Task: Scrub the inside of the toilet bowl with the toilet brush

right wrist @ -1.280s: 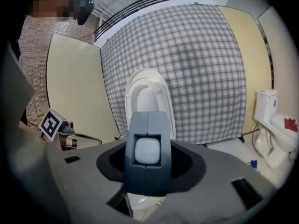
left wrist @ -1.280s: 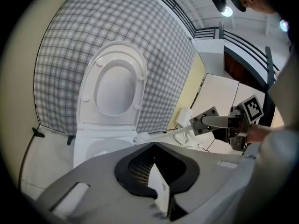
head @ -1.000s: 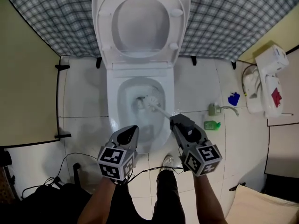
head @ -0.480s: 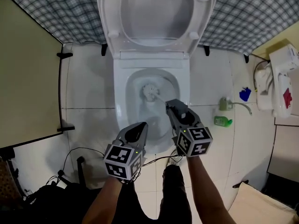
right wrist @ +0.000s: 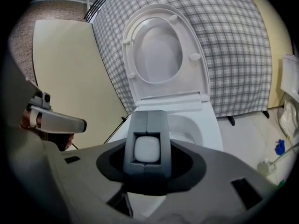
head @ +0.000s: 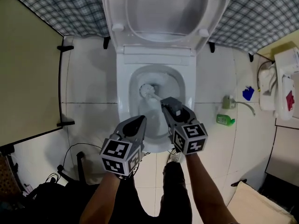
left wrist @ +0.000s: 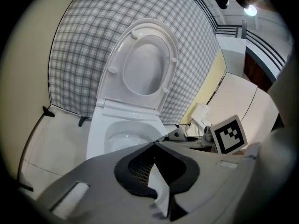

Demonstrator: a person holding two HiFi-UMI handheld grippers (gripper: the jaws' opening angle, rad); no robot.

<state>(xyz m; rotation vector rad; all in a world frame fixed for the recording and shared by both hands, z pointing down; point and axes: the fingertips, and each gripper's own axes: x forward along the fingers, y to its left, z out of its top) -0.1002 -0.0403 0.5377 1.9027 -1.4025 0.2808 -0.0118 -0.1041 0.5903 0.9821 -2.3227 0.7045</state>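
Right tool (head: 165, 102) grips white, round-headed toilet brush (head: 147, 90).

The head view's top edge cuts off the raised toilet lid (head: 161, 13). Of the toilet brush (head: 147, 90) only the head shows; its handle disappears under the right tool (head: 166, 102). The right edge crops a white fixture (head: 286, 76), and the green bottle (head: 225, 120) is too small for its label to be read.
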